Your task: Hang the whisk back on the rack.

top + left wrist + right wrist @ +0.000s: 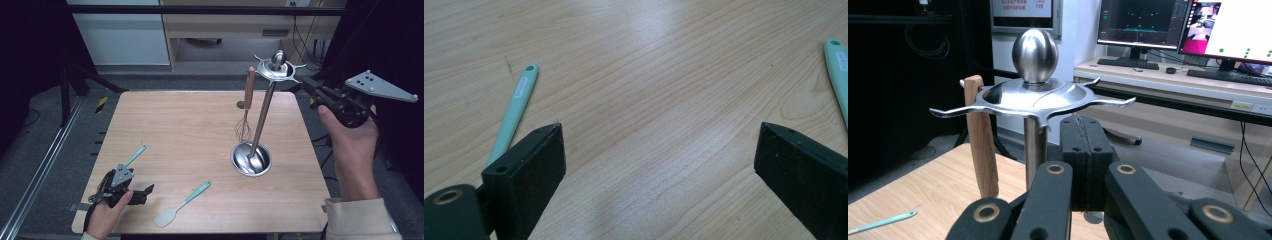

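Wooden bench [175, 135] first: it carries a steel utensil stand [263, 115] at our right, its round base [251, 159] resting on the boards and its hooked crown [1035, 100] up top. One whisk [246, 107] with a wooden handle already hangs from a hook, so we judge the hanging job begun but far from finished. Two mint-handled tools are left lying flat: a spatula [180, 205] near the front edge and a second utensil [135, 156] just beside our left hand. Our right tongs [314, 92] hover level with the crown, just beside it, pressed fully together with nothing between them. Our left tongs [142, 191] rest low near the front left corner, spread wide over bare wood, gripping nothing, with one mint handle [514, 112] to each side of the gap.
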Available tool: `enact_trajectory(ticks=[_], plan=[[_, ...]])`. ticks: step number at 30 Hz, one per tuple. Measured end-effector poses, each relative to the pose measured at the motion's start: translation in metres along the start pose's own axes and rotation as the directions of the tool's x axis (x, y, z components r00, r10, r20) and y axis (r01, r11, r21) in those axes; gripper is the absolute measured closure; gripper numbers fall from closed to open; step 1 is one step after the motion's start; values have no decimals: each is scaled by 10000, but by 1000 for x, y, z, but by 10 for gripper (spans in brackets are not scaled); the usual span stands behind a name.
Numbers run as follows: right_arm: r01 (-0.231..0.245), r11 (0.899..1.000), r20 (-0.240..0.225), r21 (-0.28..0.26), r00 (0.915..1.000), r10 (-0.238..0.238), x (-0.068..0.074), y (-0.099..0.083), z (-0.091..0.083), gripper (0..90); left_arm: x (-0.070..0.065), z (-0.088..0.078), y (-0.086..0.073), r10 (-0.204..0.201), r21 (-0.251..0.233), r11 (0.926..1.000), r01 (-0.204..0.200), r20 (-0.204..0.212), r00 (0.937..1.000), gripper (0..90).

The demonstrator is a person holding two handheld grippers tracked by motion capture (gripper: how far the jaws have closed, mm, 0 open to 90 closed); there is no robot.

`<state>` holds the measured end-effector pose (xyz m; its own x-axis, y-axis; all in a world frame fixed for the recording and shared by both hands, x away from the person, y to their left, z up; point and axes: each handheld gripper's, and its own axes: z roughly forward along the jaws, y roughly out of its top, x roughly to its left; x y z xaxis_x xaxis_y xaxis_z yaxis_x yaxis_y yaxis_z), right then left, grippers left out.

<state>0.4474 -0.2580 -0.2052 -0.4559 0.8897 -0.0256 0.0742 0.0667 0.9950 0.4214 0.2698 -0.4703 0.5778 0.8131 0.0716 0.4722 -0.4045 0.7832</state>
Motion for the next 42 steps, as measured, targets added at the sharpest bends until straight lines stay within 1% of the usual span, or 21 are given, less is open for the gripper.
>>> enact_trajectory(ticks=[3, 10, 17, 19, 22, 25, 28, 33, 38, 42], plan=[[43, 10000, -55, 80, 10000, -43, 2, -1, 1, 900, 0, 0, 0, 28, 18, 10000, -28, -15, 10000, 61], [134, 9999, -215, 68, 9997, -133, 7, -1, 1, 900, 0, 1, 0, 35, 62, 10000, -35, -51, 10000, 61], [333, 9994, -492, 55, 9982, -330, 19, 1, 1, 900, 1, 1, 0, 25, 96, 10000, -24, -72, 10000, 61], [404, 9992, -503, 58, 9979, -401, 21, 2, 1, 900, 1, 0, 0, 12, 108, 9999, -11, -94, 10000, 61], [370, 9993, -470, 79, 9982, -366, 20, 0, 1, 900, 2, 0, -1, -1, 118, 9999, 2, -90, 10000, 61], [314, 9994, -395, 162, 9987, -307, 19, -8, -2, 900, 2, 0, 0, 9, 195, 9998, -8, -74, 10000, 61], [310, 9990, -348, 320, 9989, -299, 19, -21, -5, 900, 3, 0, 0, 31, 288, 9996, -29, -46, 10000, 61], [273, 9976, -280, 638, 9993, -255, 25, -57, -11, 894, 3, -1, 0, 38, 389, 9992, -36, -49, 10000, 61], [15, 9952, -160, 974, 9999, 0, 34, -104, -11, 790, 4, 0, 0, -39, 455, 9990, 39, -17, 10000, 60], [-432, 9899, 12, 1348, 9991, 435, 39, -144, -6, 713, 5, -2, 1, -40, 349, 9994, 40, 22, 10000, 60]])
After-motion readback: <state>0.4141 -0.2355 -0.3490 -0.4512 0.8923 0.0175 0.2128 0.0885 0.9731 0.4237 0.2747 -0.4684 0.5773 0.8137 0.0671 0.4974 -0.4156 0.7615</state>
